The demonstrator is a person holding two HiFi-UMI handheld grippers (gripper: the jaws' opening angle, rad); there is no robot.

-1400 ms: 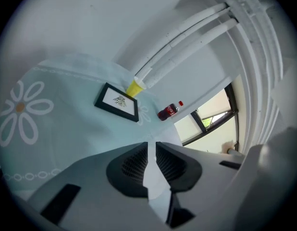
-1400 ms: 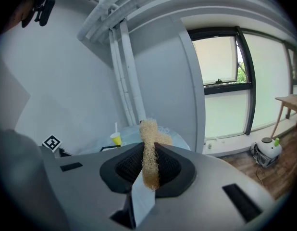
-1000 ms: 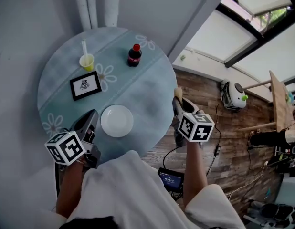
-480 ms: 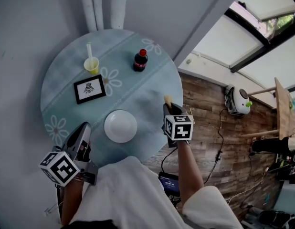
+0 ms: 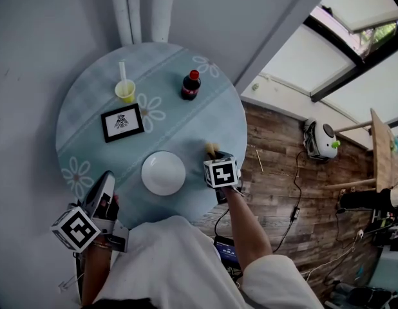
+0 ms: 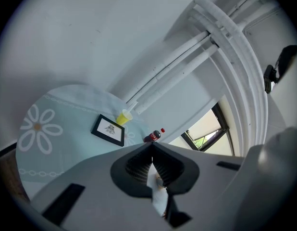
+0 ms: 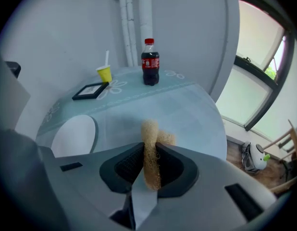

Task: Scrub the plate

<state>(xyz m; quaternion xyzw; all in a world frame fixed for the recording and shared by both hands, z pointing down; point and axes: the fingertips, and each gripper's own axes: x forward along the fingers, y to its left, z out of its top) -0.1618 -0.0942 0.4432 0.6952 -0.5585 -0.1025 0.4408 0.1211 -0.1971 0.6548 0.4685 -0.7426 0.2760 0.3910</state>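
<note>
Round daisy-print table (image 5: pixel 186 134), grey wall (image 5: pixel 31 31) (white pipes (image 5: pixel 161 8) up it), plank floor (image 5: pixel 276 166), bright windows (image 7: pixel 244 95)

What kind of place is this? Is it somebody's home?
Likely a home or small café corner, not certain: a round table with a flowered cloth holds a white plate, a cola bottle and a yellow cup, beside a wooden floor and big windows.
</note>
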